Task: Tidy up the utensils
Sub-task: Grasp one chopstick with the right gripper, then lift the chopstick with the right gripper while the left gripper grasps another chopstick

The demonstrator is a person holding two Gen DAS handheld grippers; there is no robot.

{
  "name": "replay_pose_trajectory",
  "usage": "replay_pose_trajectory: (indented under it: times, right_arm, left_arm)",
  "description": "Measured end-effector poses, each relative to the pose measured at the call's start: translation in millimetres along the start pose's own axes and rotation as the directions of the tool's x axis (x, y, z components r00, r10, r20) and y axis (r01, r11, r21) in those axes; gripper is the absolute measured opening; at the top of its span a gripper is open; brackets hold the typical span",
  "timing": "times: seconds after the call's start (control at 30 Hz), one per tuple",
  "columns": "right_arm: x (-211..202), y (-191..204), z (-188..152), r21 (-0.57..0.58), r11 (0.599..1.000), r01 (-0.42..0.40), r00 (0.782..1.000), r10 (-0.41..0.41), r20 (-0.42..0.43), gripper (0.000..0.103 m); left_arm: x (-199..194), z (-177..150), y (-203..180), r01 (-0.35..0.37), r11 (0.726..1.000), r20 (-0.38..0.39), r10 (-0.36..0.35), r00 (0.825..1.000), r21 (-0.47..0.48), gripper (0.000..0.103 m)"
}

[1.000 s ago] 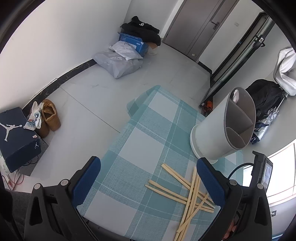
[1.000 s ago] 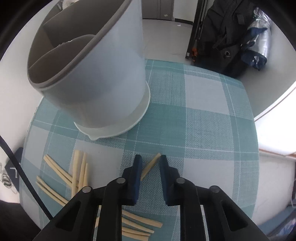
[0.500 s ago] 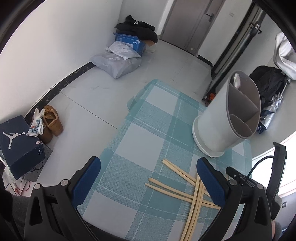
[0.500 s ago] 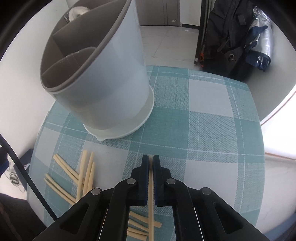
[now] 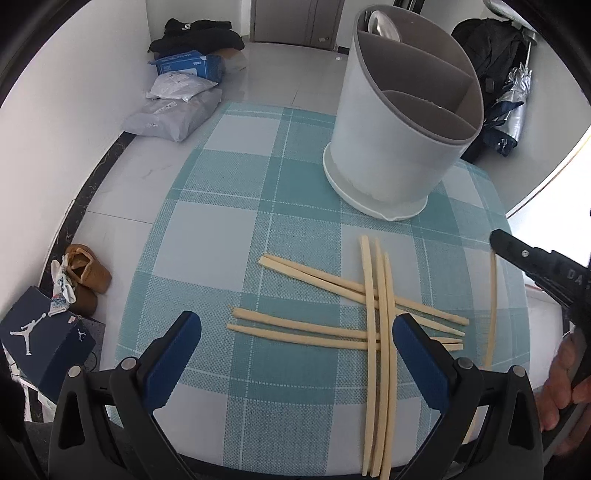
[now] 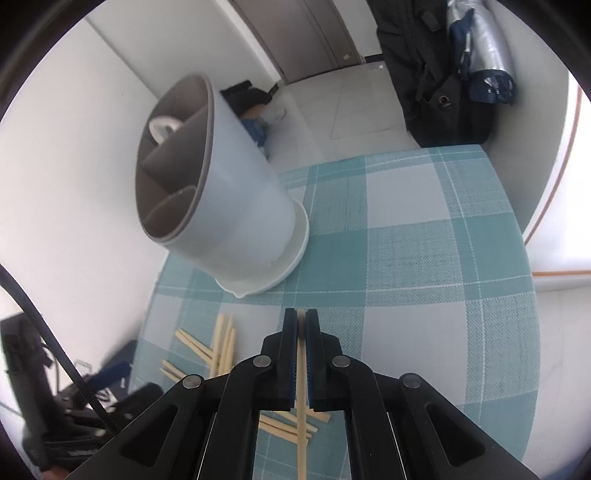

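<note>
- The right tool (image 6: 301,325) is clamped on one chopstick (image 6: 302,413), which runs back between its jaws; the jaws have just been closing on it.
- The left tool (image 5: 295,354) is spread wide and holds nothing, hanging over the loose chopsticks (image 5: 347,314) crossed near the tabletop's (image 5: 221,229) near edge.
- A chopstick looks light, stiff and smooth, likely to pivot or slip; a grip near mid-length should steady it.
- The right tool tilts down toward the holder (image 6: 221,206); a hand (image 5: 565,387) grips its handle.
- The holder stands by the far edge, a spoon (image 5: 384,24) in one compartment.
</note>
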State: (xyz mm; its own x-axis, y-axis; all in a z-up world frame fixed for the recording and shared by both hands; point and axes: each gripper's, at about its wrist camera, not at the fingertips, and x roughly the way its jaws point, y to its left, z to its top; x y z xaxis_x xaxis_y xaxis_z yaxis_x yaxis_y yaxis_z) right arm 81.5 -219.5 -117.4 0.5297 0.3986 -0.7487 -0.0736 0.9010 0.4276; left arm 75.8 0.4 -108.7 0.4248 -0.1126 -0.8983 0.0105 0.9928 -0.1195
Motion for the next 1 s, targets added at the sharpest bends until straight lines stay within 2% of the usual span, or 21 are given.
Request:
replay_pose_trajectory:
  times: [0.17, 0.3, 0.5, 0.6, 0.73, 0.9, 1.0]
  right_arm:
    - [-10, -19, 10, 0.099, 0.992, -0.08, 0.996, 0.074, 0.056, 0.003]
    - [-15, -25, 15, 0.112, 0.987, -0.112, 0.991, 0.102, 0.087, 0.003]
    - [-19, -38, 22, 0.164, 0.976, -0.147, 0.986, 0.131, 0.104, 0.003]
    - [-19, -39, 23, 0.17, 0.974, -0.149, 0.985, 0.132, 0.107, 0.003]
    - [-19, -37, 23, 0.14, 0.981, -0.135, 0.987, 0.12, 0.112, 0.003]
    - [-18, -38, 22, 0.161, 0.977, -0.138, 0.988, 0.123, 0.096, 0.003]
    - [-20, -35, 22, 0.157, 0.978, -0.136, 0.988, 0.121, 0.1, 0.003]
  left_arm:
    - [9, 11, -7, -0.108, 0.993, 0.002, 0.108, 0.994, 0.04, 0.102]
    - [16, 18, -15, -0.099, 0.993, -0.032, 0.101, 0.994, 0.062, 0.102]
    - [31, 25, -29, -0.149, 0.974, -0.065, 0.162, 0.985, 0.168, 0.099]
    - [32, 26, -31, -0.188, 0.96, -0.05, 0.202, 0.978, 0.208, 0.096]
    - [37, 27, -29, -0.183, 0.957, -0.082, 0.206, 0.975, 0.225, 0.096]
    - [46, 29, -35, -0.174, 0.947, -0.109, 0.209, 0.972, 0.269, 0.096]
    - [48, 32, -31, -0.185, 0.953, -0.125, 0.219, 0.968, 0.239, 0.086]
